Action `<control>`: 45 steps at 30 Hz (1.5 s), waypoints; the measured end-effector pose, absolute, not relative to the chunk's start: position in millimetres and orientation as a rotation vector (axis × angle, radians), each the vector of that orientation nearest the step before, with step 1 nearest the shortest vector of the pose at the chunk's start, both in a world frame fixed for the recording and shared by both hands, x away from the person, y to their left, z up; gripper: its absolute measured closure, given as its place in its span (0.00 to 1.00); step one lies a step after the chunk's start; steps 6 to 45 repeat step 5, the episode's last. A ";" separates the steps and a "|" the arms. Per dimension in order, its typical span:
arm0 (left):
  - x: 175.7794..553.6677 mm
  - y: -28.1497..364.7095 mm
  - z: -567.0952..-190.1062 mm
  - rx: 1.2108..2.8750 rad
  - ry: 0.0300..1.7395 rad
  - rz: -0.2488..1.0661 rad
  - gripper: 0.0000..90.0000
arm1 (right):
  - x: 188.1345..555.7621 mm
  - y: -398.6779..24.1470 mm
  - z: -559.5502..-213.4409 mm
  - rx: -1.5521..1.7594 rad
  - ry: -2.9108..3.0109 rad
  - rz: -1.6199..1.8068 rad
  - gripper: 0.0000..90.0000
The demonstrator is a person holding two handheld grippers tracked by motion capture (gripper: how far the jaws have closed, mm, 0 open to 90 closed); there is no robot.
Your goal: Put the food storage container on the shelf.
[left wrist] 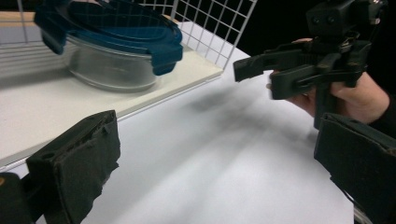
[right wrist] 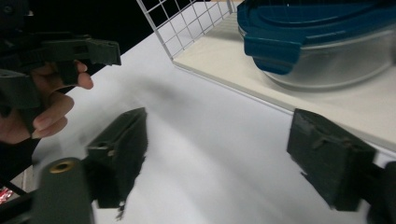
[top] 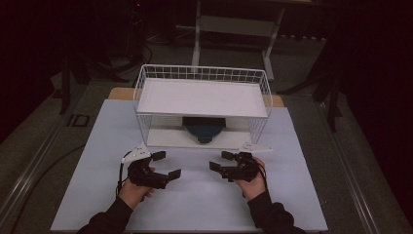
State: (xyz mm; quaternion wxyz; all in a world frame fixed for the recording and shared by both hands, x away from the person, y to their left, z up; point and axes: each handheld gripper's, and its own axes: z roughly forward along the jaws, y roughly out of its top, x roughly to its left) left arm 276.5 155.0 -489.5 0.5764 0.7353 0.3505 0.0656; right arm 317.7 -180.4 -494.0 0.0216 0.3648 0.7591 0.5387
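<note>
Both my grippers spread wide, holding nothing.
The glass container (top: 204, 129) with blue lid sits ahead, between my left gripper (top: 166, 165) and right gripper (top: 220, 161), on the rack (top: 202, 97) shelf.

A lidded container (top: 204, 129) sits on the rack's (top: 146, 87) lower shelf.

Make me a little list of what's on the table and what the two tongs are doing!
shelf: white wire rack, two levels, top level bare
container: glass bowl with blue clip lid, on the rack's lower board
left tongs: open, holding nothing, in front of the rack
right tongs: open, holding nothing, facing the left
table cover: white sheet
</note>
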 end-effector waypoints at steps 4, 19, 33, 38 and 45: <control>275.7 153.7 -488.8 1.724 0.805 0.149 0.01 | 310.4 -189.7 -494.1 1.131 2.343 1.670 0.21; 275.0 153.0 -488.0 1.724 0.804 0.150 0.01 | 309.3 -191.4 -494.1 1.130 2.338 1.668 0.21; 275.0 153.0 -488.0 1.724 0.804 0.150 0.01 | 309.3 -191.4 -494.1 1.130 2.338 1.668 0.21; 275.0 153.0 -488.0 1.724 0.804 0.150 0.01 | 309.3 -191.4 -494.1 1.130 2.338 1.668 0.21; 275.0 153.0 -488.0 1.724 0.804 0.150 0.01 | 309.3 -191.4 -494.1 1.130 2.338 1.668 0.21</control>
